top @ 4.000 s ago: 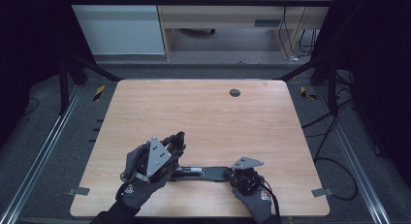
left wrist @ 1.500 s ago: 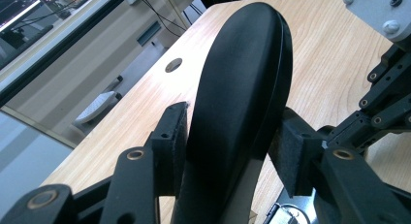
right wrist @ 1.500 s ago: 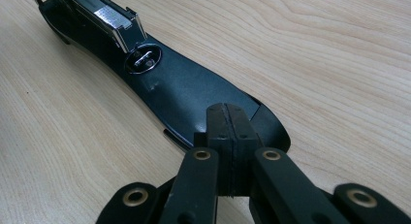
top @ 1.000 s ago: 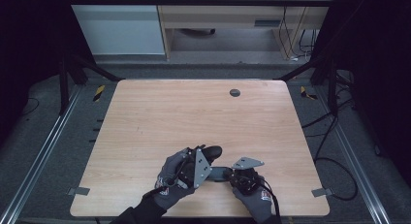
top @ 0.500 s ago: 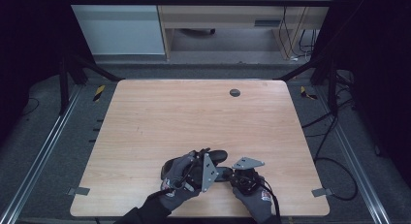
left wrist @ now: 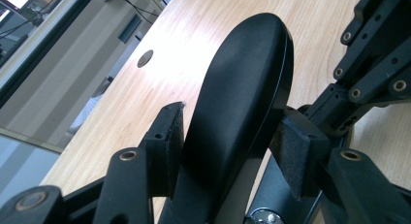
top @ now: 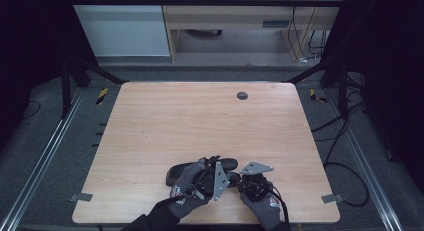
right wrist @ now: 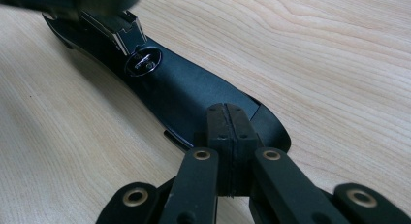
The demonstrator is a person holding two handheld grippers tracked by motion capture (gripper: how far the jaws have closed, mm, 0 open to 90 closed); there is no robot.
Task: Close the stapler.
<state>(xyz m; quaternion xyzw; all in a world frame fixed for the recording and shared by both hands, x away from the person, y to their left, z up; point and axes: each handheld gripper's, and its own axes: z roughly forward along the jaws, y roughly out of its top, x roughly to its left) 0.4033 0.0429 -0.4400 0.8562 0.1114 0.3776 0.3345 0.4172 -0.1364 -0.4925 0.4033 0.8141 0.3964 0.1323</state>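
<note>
- High view: a black hinged case (top: 182,172) is seen lying near the tabletop's (top: 200,121) front edge.
- The left gripper (left wrist: 228,141) straddles the raised lid; its jaws, just opening, stand beside it.
- The right gripper (right wrist: 227,132) is pressed together on the base.

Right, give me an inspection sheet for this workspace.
Surface: wooden table, bare apart from a round dark grommet.
Job's things: black hinged case near the front edge, base flat on the table.
Clutter: nothing seen.
Grippers: left hand-held gripper has its jaws around the case's upper shell and they have just been opening; whether the pads press, cannot tell. Right hand-held gripper shut, tips at the base's end.
Cables: black cables on the floor right of the table.
Surroundings: metal rails, wooden furniture behind.
</note>
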